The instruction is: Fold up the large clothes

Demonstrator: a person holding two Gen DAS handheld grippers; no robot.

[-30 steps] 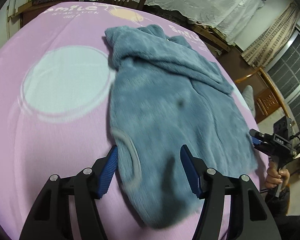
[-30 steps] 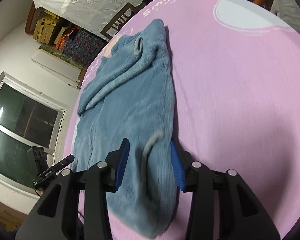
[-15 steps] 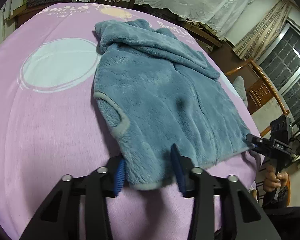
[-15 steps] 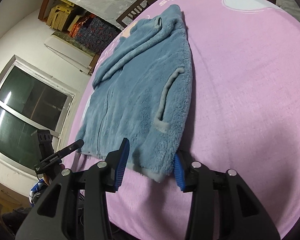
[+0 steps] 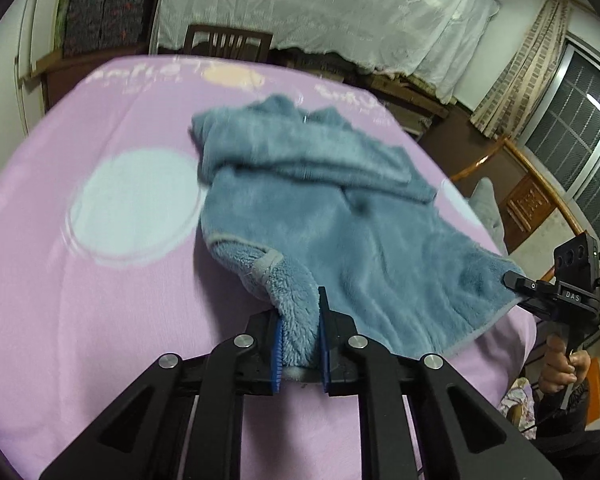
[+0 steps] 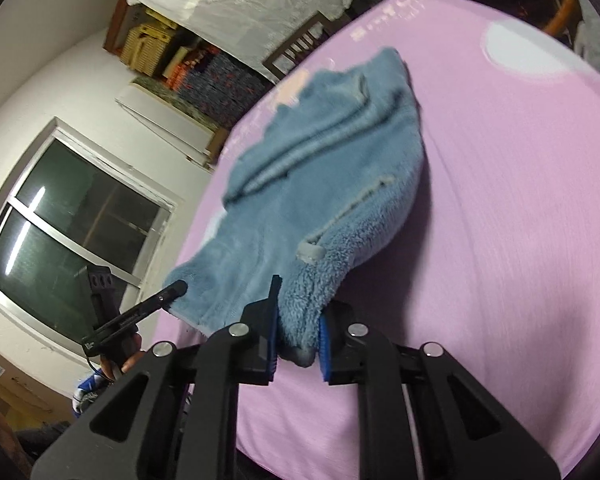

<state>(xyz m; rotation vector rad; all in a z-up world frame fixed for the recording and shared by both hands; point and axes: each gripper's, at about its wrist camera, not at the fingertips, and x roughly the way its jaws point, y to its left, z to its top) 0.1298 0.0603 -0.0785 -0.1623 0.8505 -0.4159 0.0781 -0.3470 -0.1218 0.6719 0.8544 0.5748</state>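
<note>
A blue fleece jacket (image 5: pixel 340 216) lies on a pink blanket (image 5: pixel 100 320), collar and folded sleeves at the far end. My left gripper (image 5: pixel 300 336) is shut on the jacket's near hem corner, which is bunched and lifted. My right gripper (image 6: pixel 298 340) is shut on the other hem corner of the jacket (image 6: pixel 332 184), also lifted. In the left wrist view the right gripper (image 5: pixel 516 280) shows at the jacket's right corner. In the right wrist view the left gripper (image 6: pixel 176 290) shows at the left corner.
The pink blanket has pale round patches (image 5: pixel 134 204) and white lettering at its far end. A wooden chair (image 5: pixel 228 42) stands beyond the far edge. Windows (image 6: pixel 76 232) and white draped cloth (image 5: pixel 320 12) line the room. A wooden rail (image 5: pixel 540 176) runs on the right.
Both grippers have closed on the jacket's hem corners and lifted them off the blanket. The hem now bunches between the pads; earlier the grippers were open around it.
</note>
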